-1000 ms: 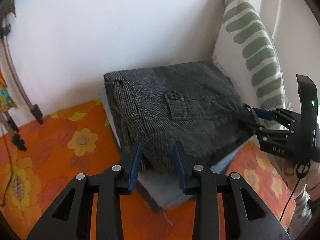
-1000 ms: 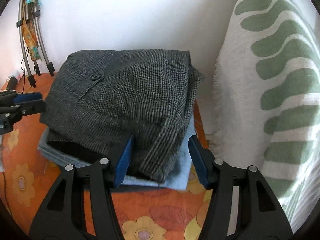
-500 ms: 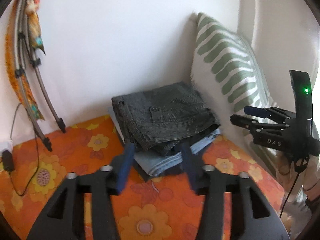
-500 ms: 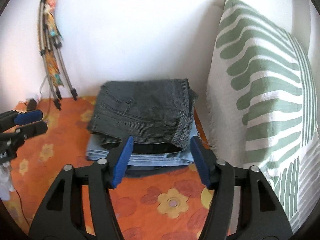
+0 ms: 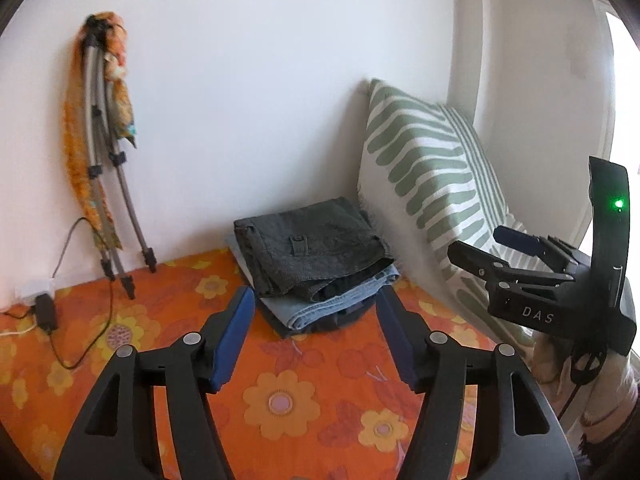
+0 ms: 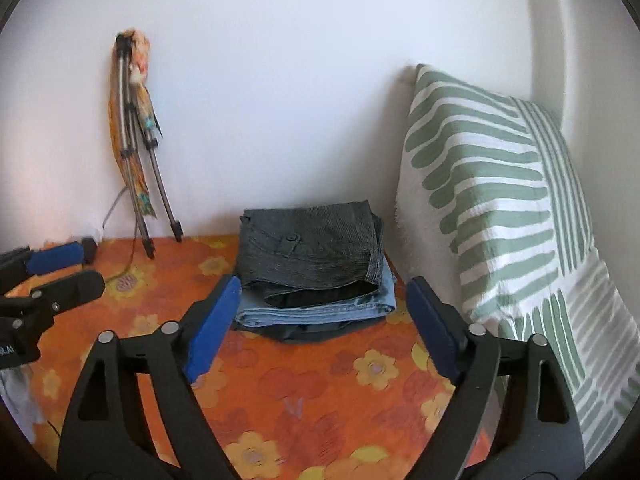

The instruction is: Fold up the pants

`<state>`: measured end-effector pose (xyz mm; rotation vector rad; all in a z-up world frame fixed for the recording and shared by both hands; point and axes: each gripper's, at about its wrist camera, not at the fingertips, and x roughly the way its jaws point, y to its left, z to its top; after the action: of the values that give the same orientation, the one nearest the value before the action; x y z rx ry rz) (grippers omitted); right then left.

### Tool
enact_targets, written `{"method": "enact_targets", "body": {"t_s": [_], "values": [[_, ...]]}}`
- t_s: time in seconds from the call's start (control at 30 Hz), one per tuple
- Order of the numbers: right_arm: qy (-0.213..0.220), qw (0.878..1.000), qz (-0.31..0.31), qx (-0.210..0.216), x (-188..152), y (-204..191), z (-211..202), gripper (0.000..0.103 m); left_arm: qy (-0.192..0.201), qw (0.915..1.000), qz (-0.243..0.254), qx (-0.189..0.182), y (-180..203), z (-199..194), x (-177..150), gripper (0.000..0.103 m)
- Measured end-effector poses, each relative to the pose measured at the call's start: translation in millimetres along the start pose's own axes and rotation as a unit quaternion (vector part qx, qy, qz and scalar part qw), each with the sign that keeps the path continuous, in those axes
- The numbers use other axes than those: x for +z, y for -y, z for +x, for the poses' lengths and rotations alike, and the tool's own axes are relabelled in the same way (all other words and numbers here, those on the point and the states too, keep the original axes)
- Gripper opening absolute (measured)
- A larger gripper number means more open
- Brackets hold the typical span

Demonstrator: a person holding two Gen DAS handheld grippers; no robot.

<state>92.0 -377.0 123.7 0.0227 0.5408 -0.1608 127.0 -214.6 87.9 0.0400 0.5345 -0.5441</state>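
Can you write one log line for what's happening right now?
left tongs: open, empty | right tongs: open, empty | gray pants: folded, atop stack | step: done

Folded dark grey woven pants [image 5: 310, 250] look coarse and matt with a fine ribbed weave, sitting on folded light blue denim jeans [image 6: 320, 306] with a stitched hem (a darker cloth layer under those, fabric unclear). Orange floral cloth bedcover [image 5: 280, 392] is matt and smooth; the green-and-white striped cotton-like cushion [image 6: 492, 208] is matt with a frayed fringe edge. Left gripper [image 5: 314, 334] and right gripper [image 6: 320, 326] are matt black plastic with metal pivot pins and blue rubbery-looking pads [image 6: 212, 328]; folded tripod legs [image 5: 100, 168] look like brushed metal with black plastic clamps.
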Motion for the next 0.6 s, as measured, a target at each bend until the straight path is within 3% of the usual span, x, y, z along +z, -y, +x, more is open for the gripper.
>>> {"method": "enact_targets", "body": {"t_s": [0.43,0.6], "values": [[0.021,1.000,0.011,-0.006,-45.2,-52.7,-81.2,0.097,0.009,0.9999,0.006,-0.010,-2.5,-78.5,-49.6,0.074],[0.057,0.998,0.001,-0.023,-53.0,-67.2,-100.2,0.103,0.004,1.0000,-0.003,0.008,-12.0,-87.8,-68.1,0.076]]}}
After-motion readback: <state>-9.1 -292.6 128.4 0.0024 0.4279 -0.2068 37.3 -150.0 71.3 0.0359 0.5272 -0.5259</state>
